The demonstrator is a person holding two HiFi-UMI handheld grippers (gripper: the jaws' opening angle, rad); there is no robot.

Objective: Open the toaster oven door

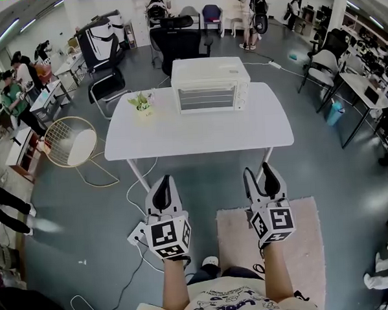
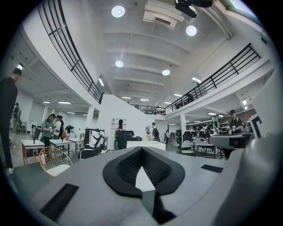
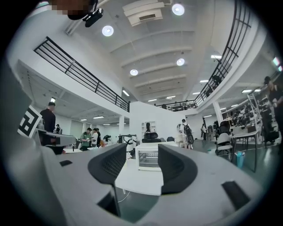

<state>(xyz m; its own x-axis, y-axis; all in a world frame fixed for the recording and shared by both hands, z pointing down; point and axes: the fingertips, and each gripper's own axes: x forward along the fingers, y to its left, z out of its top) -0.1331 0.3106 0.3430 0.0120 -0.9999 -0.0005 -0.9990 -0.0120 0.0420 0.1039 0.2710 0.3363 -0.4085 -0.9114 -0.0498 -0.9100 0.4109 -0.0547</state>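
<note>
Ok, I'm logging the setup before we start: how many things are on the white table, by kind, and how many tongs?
Toaster oven: 1
Small plant: 1
Tongs: 2 (left tongs, right tongs)
Total: 4

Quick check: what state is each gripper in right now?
Left gripper: closed, holding nothing.
Right gripper: open, holding nothing.

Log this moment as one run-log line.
phase: pre-contact | toaster oven: door closed, on table | left gripper: shut, empty | right gripper: open, empty, facing oven
</note>
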